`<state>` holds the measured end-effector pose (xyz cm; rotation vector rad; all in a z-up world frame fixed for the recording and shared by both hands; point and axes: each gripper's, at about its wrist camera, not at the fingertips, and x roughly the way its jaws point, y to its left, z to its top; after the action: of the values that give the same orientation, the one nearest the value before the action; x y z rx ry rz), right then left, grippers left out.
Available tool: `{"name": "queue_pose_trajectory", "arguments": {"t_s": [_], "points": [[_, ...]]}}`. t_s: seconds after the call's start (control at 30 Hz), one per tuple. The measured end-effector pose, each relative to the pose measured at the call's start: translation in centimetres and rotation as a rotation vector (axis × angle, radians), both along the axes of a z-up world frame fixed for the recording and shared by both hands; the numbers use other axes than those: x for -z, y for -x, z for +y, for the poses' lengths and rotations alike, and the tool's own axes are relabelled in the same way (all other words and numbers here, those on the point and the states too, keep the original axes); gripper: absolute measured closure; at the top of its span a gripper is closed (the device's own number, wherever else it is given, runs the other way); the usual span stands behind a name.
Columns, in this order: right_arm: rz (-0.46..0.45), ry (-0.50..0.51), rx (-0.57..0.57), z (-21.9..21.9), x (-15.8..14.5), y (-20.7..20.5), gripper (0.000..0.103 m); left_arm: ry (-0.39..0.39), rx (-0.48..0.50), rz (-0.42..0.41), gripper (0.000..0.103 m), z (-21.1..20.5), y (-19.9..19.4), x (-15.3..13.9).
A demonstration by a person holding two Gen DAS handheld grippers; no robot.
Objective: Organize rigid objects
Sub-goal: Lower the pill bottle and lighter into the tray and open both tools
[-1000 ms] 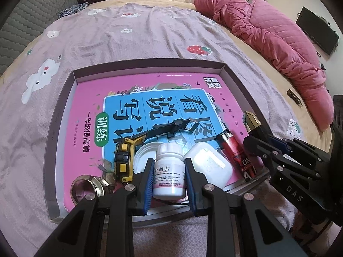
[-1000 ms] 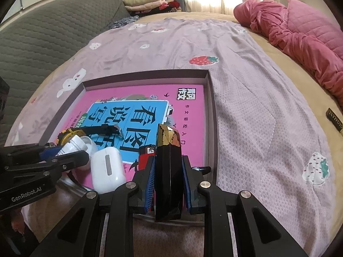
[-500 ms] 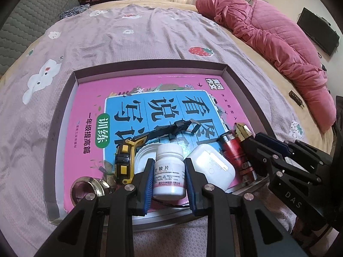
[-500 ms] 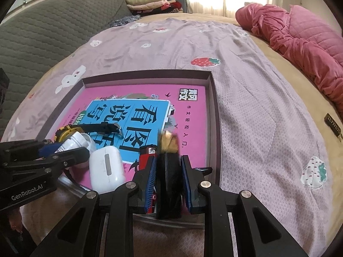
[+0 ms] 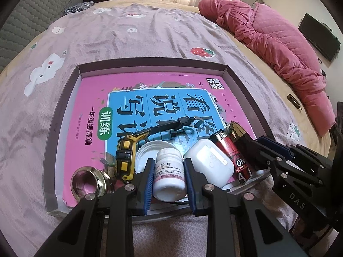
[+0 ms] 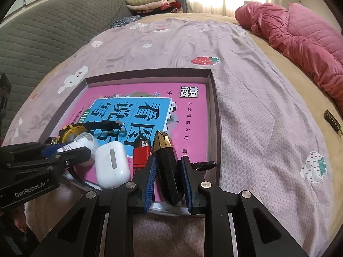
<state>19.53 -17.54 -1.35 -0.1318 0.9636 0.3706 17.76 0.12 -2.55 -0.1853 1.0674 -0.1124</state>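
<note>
1. The white pill bottle (image 5: 169, 173) stands upright between the blue pads of the left gripper (image 5: 169, 184), which pinches it by its sides; its long axis runs up along the fingers, cap away from the wrist.
2. The black faceted bottle with a gold tip (image 6: 166, 167) is clamped in the right gripper (image 6: 168, 182), gold end pointing ahead, its base low by the box's near edge.
3. Both held things hang over the near row inside the shallow cardboard box (image 5: 62, 115), which is lined by a pink workbook (image 5: 90, 98).
4. Between the two grippers lie the white earbud case (image 5: 209, 163) and red lighter (image 5: 228, 147); outboard of the left one, a yellow tape measure (image 5: 125, 156) and metal fitting (image 5: 88, 185).
5. Judged: each piece goes straight down; the gaps are tight.
</note>
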Motion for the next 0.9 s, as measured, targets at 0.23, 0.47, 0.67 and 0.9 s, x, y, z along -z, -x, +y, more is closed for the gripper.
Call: {"name": "queue_pose_trajectory", "arguments": {"t_s": [0.23,0.47,0.67,0.9], "points": [[-0.003,-0.029,0.021,-0.6,-0.7,0.3,0.078,0.052,-0.012,0.010,0.076,0.5,0.2,0.1],[-0.006,-0.038,0.033,-0.7,-1.2,0.6,0.077,0.052,-0.014,0.005,0.075,0.4,0.3,-0.1],[-0.014,-0.044,0.030,-0.7,-1.7,1.1,0.077,0.049,-0.017,0.000,0.070,0.2,0.7,-0.7],[-0.019,-0.051,0.030,-0.7,-2.4,1.9,0.075,0.030,-0.022,-0.020,0.063,0.0,1.6,-1.8]]}}
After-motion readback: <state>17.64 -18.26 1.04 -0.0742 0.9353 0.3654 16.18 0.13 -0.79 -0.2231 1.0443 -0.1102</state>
